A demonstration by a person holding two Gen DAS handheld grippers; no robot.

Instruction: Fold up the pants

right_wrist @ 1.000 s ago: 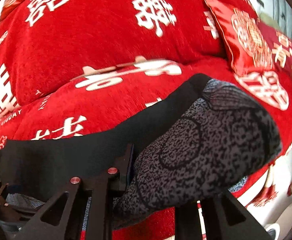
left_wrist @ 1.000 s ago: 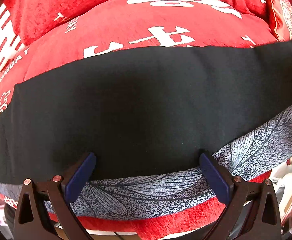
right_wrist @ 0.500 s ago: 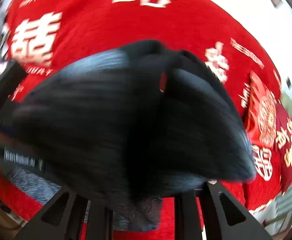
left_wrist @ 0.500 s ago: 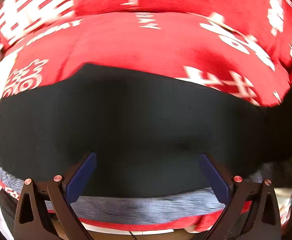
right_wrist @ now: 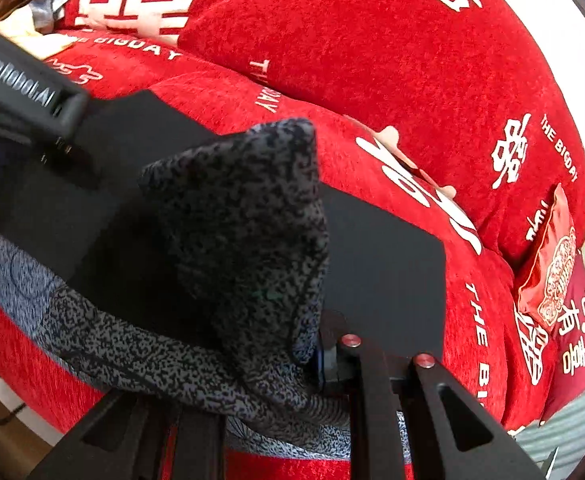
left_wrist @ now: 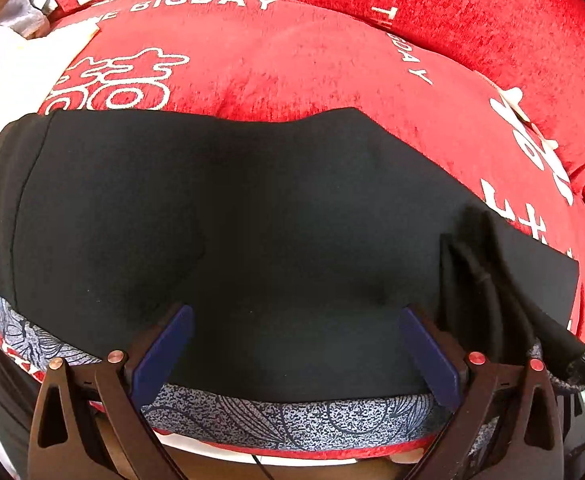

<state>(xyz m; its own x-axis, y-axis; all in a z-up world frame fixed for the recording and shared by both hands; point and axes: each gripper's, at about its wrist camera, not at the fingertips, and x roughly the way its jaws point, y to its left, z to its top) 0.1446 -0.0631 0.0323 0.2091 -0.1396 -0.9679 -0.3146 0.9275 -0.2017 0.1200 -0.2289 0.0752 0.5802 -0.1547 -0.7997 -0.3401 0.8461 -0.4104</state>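
The pants [left_wrist: 276,216], black on the outer face and printed in speckled grey on the inner face, are laid across the seat of a red sofa [left_wrist: 300,60] that is covered with white characters and lettering. In the left wrist view the black cloth is spread flat over most of the seat, and a strip of the grey printed side is exposed along the sofa's front edge. The left hand-held gripper [left_wrist: 292,344] is held above the cloth near that front edge, with its blue pads set wide apart and nothing gripped between them; whether the pads touch the cloth cannot be told. Toward the right end of the seat the pants are gathered into raised black folds. In the right wrist view the right hand-held gripper [right_wrist: 292,360] is nearly closed on a bunch of the fabric, which is lifted so that the grey speckled side stands up in a peak in front of the camera. Behind that peak a flat black panel of the pants is spread toward the right end of the seat. A red decorated cushion [right_wrist: 548,280] is propped at the right end of the sofa, well apart from the pants.
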